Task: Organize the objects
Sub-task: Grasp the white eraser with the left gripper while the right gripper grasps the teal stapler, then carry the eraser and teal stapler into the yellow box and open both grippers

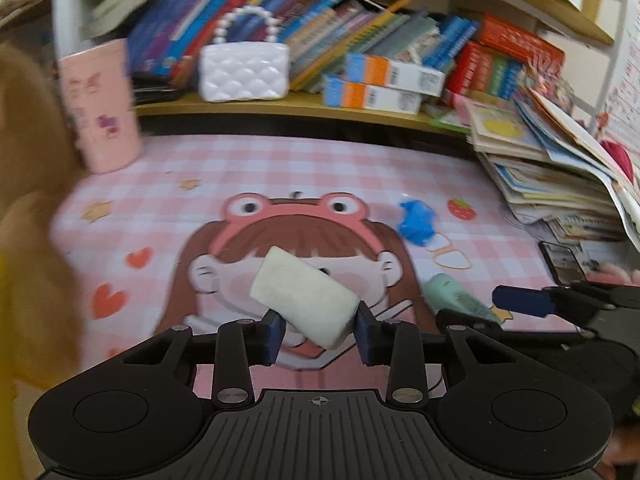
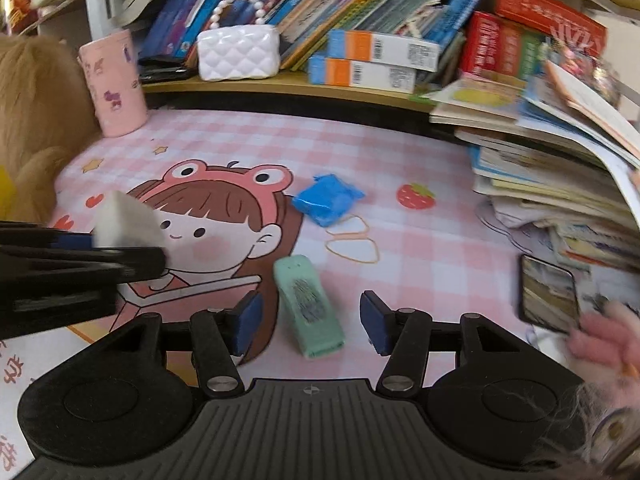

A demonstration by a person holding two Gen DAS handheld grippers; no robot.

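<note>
Left gripper (image 1: 320,330) clamps a white eraser (image 1: 304,296) above the mat; right gripper (image 2: 308,322) gapes, empty, straddling a green eraser (image 2: 310,308); blue packet (image 2: 328,199) farther back, pink cup (image 2: 114,82) far left.

Bare mat (image 2: 420,248) centre, book pile (image 2: 552,176) right, cup (image 2: 116,84) left
</note>
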